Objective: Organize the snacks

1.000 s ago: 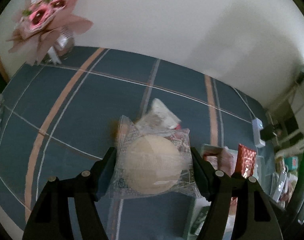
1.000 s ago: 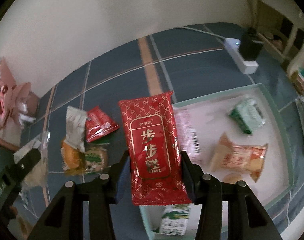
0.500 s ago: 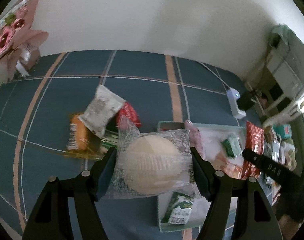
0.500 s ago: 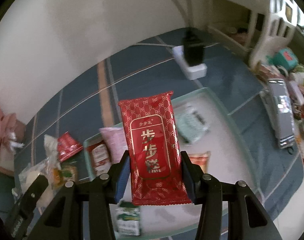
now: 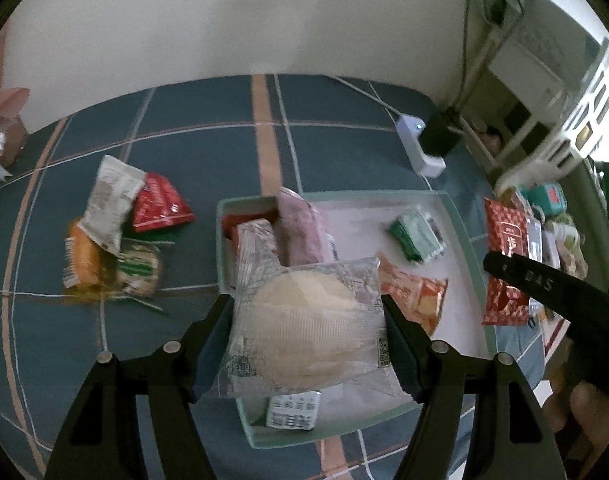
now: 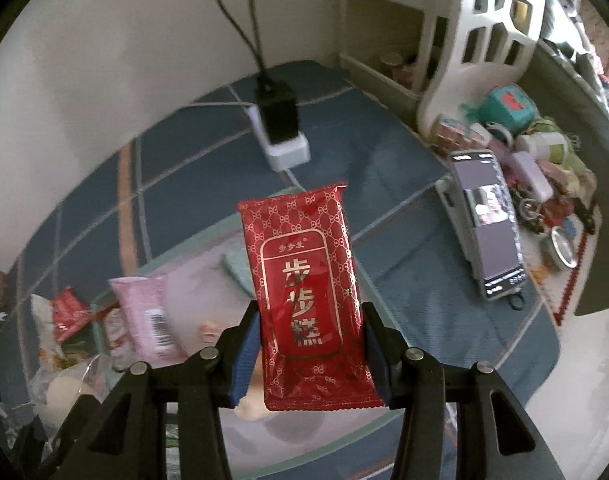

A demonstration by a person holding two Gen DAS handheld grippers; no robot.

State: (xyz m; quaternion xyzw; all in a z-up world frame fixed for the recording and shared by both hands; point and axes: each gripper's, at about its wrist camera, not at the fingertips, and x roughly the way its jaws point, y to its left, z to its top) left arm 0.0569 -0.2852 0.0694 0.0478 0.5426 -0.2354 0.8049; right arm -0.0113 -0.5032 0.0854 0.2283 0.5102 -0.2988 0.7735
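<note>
Your left gripper [image 5: 306, 330] is clamped on a clear bag holding a round pale bun [image 5: 308, 324], its jaws fairly wide around the bag. It hangs above the near part of the pale green tray [image 5: 460, 216].

Your right gripper [image 6: 310, 346] is nearly closed on a flat red packet [image 6: 304, 292], held over the tray's right side.

About 5 snacks already lie in the tray. 4 loose snacks [image 5: 120, 236] remain on the blue checked cloth [image 5: 200, 152] to its left.

Risks: the 2 grippers are close and could collide over the tray. The slack bun bag may slip, or land on the tray rim and tip out. The red packet hangs near the tray's right edge and could fall outside.

The packets beneath both held items are hidden, and most labels are too blurred to read.
</note>
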